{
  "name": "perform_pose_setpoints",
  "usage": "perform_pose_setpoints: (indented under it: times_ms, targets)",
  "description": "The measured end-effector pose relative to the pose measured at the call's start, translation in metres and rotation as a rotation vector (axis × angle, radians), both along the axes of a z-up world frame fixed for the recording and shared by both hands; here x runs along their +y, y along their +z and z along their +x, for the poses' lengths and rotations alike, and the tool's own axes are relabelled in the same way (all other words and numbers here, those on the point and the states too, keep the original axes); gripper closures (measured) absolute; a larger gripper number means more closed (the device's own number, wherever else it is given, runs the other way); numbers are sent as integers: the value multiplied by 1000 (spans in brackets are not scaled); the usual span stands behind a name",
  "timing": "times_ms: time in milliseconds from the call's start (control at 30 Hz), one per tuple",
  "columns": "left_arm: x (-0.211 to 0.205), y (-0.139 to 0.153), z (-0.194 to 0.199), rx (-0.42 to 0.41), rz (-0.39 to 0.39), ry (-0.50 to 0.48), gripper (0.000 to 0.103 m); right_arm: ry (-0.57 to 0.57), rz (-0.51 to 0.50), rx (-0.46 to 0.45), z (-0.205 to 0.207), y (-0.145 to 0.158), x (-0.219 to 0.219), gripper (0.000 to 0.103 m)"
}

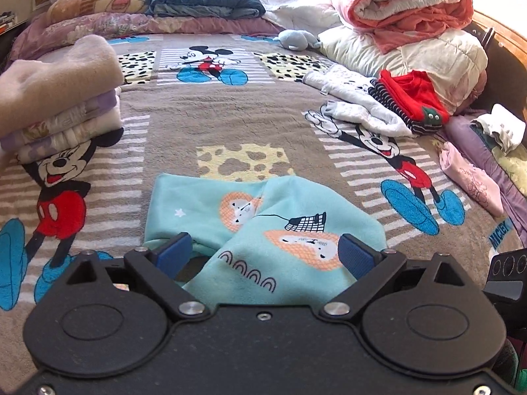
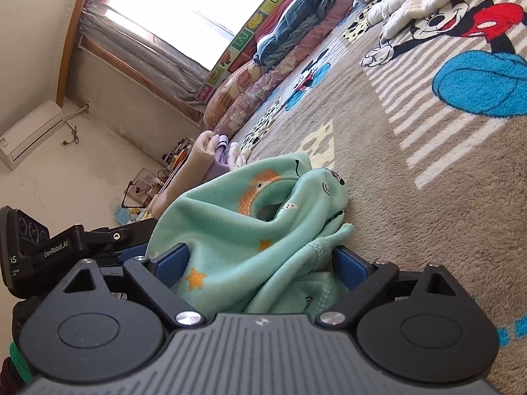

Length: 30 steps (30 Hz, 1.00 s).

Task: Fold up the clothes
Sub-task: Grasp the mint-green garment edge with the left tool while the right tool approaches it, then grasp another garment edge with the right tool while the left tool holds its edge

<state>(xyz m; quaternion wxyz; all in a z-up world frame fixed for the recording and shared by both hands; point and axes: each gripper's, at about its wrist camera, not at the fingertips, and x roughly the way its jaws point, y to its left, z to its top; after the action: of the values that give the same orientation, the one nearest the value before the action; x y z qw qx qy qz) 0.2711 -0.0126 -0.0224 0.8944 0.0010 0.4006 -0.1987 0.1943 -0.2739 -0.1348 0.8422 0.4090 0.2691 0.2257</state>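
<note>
A teal fleece garment printed with orange patches and a small net lies crumpled on the Mickey Mouse blanket, close in front of me. My left gripper stands wide over its near edge. The cloth runs between the blue pads, and a dark gap shows beside the left one. In the right wrist view the same garment bunches up between the fingers of my right gripper, which is also wide, its pads not pressing. Part of the left gripper's body shows at the left edge.
A stack of folded clothes sits at the left of the bed. At the right lies a heap of unfolded clothes, white, striped and red, and a pink piece. Pillows and rolled quilts line the far end.
</note>
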Motion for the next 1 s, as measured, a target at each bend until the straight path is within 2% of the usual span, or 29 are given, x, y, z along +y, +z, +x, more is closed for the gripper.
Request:
perform_pose_setpoints:
  times_ms: [33, 67, 100, 133, 200, 367, 533, 700, 733, 767, 800, 833, 867, 1000]
  targets:
    - [-2, -2, 1, 12, 10, -11, 32, 6, -1, -3, 0, 0, 1, 16]
    - [-3, -3, 0, 18, 26, -19, 55, 12, -5, -12, 0, 0, 3, 19]
    - [-5, -5, -2, 23, 47, -28, 69, 19, -10, -20, -1, 1, 4, 20]
    - [-5, -7, -5, 26, 57, -37, 73, 26, -13, -28, -2, 2, 6, 23]
    - [-5, -10, -16, 26, 65, -52, 91, 38, -10, -41, -4, 2, 8, 25]
    - [-1, -13, -50, 7, 52, -64, 102, 65, -27, -102, -13, 12, 14, 29]
    - [13, -22, -85, 25, -6, -30, 103, 138, -79, -190, -25, 29, 27, 31]
    - [35, -23, -109, 24, -85, 35, 101, 232, -162, -227, -44, 37, 49, 33]
    - [39, -18, -111, 14, -101, 47, 97, 252, -177, -230, -49, 39, 53, 33]
    - [42, -11, -111, 7, -120, 60, 85, 259, -210, -229, -54, 40, 58, 33]
    - [43, -4, -108, -4, -131, 66, 56, 264, -237, -226, -59, 40, 62, 33]
    - [42, 3, -105, -20, -134, 69, 45, 257, -238, -220, -62, 40, 63, 33]
    - [41, 10, -102, -35, -138, 71, 39, 251, -239, -214, -66, 39, 63, 33]
    - [22, 30, -78, -58, -115, 36, 38, 209, -207, -181, -75, 38, 55, 33]
